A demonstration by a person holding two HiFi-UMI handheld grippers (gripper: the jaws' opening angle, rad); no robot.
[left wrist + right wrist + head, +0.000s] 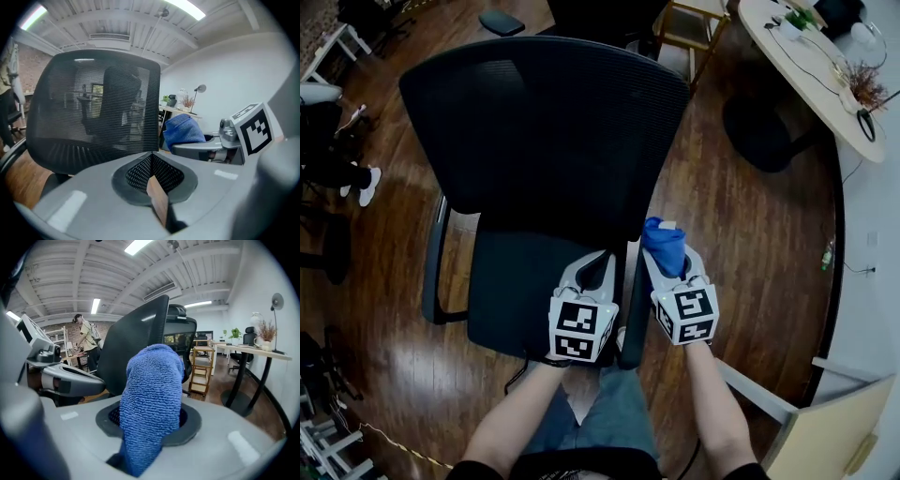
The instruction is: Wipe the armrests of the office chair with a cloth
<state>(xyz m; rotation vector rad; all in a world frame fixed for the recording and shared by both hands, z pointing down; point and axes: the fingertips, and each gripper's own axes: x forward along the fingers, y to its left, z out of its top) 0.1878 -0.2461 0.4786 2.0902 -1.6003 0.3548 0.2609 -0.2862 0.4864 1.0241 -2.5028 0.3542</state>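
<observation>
A black office chair with a mesh backrest [544,131] stands in front of me, its seat [520,281] toward me. Its left armrest [434,262] is bare. The right armrest [630,319] runs between my two grippers. My right gripper [667,258] is shut on a blue cloth [664,242], bunched just above and right of that armrest's far end; the cloth [152,399] fills the right gripper view. My left gripper [594,265] hovers over the seat's right edge, shut and holding nothing [152,171]. The cloth [183,131] shows at its right.
A round white table [806,66] with plants stands at the back right, a wooden stool [689,23] behind the chair. A beige panel [825,431] leans at the near right. Shoes [361,183] and dark gear lie left. A person [86,338] stands far off.
</observation>
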